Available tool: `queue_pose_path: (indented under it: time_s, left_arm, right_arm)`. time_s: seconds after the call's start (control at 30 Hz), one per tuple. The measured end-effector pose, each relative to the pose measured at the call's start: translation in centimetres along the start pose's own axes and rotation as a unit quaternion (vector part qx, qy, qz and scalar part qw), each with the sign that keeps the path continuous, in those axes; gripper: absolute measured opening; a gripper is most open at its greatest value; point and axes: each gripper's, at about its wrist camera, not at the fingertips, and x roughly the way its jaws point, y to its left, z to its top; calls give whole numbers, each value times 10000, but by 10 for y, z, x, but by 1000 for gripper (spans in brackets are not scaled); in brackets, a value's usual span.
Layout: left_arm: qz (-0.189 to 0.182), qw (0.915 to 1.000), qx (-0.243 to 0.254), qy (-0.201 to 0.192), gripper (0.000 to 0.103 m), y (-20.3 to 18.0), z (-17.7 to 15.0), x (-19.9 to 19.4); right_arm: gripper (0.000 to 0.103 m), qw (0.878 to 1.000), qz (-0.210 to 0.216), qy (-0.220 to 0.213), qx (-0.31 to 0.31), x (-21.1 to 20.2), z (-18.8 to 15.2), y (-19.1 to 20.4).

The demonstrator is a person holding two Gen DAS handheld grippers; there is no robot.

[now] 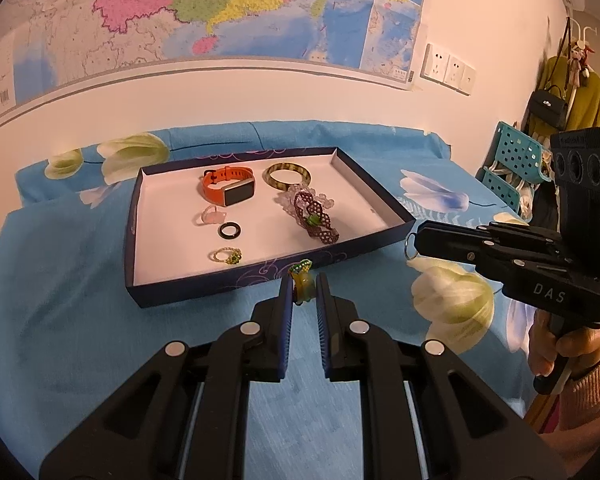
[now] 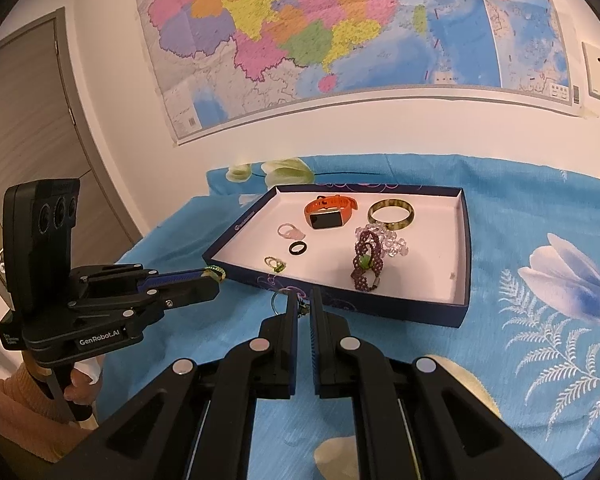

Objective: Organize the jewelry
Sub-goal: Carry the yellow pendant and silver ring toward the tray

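Left tongs pinch amber ring, apparently upright, green top.

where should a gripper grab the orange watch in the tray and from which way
Grip the orange watch across the strap loop behind its face, coming from above. It rests on edge with the loop open, so one finger can go inside, one outside. The black ring lies in front, the bangle beside it.

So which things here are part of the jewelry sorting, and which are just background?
Part of the job:
- tray
- orange watch
- bangle
- beaded bracelets
- three rings in the tray, e.g. black ring
- green ring in the left gripper
- silver ring in the right gripper

Background:
- wall map
- handbag
- teal baskets
- wall sockets
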Motion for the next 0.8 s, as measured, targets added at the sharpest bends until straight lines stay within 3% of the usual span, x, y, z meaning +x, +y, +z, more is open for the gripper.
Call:
queue_pose_path:
  time_s: [0.8]
  left_arm:
    - [174,9998,7,-106,12,10,16,7]
  right_arm:
    - [5,9999,-33,-120,-44,6,17,-7]
